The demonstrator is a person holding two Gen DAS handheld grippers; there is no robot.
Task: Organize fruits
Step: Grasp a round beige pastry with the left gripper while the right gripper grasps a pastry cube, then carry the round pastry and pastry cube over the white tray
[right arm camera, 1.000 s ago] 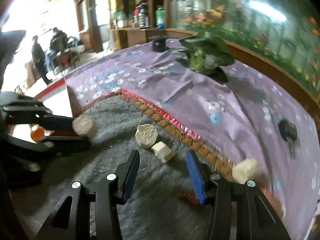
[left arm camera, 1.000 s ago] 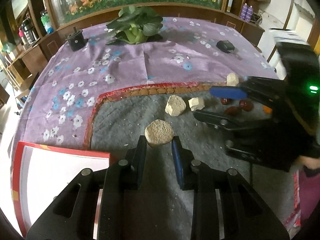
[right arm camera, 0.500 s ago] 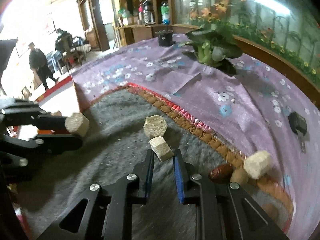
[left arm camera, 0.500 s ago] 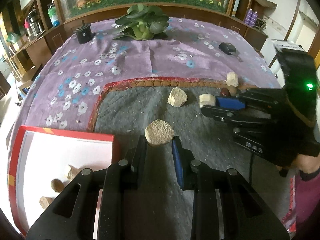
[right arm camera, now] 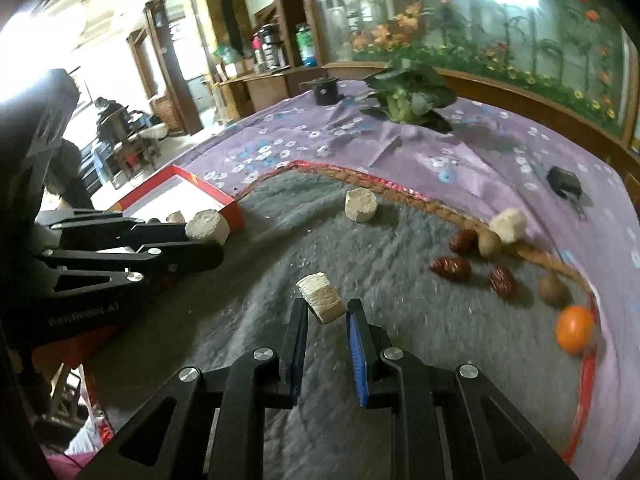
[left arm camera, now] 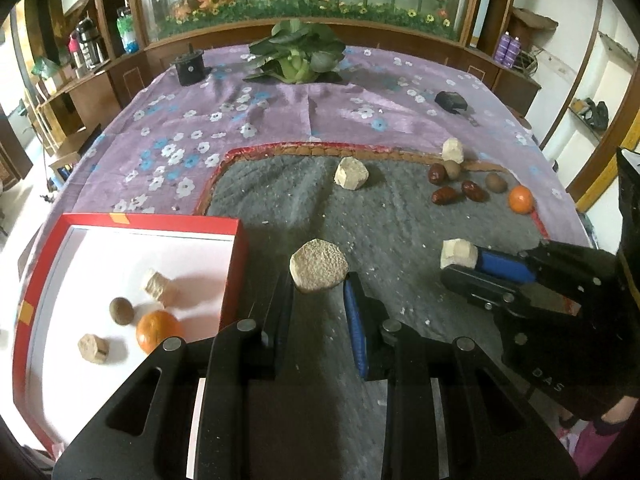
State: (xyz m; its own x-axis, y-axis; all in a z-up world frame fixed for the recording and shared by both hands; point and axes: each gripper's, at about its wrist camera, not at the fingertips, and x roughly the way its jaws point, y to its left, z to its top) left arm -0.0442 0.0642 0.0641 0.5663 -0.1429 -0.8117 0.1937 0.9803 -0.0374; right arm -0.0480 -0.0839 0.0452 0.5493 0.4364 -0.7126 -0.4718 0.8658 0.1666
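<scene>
Desk (left arm camera: 280,112) under purple cloth carries a grey mat (left arm camera: 392,216) and red tray (left arm camera: 236,264), above which the left hand-held gripper (left arm camera: 318,292) clamps a tan hexagonal chunk (left arm camera: 319,265) and the right hand-held gripper (right arm camera: 326,314) pinches a smaller pale block (right arm camera: 322,298).

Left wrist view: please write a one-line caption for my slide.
Left gripper holds a beige hexagonal chunk beside the red tray; right gripper carries a smaller chunk.

Rm dim; doorway (right arm camera: 28,36) blown out w/ glare. Fisheye bends edges, corners vignetted. Orange (right arm camera: 574,330) motion-blurred.
</scene>
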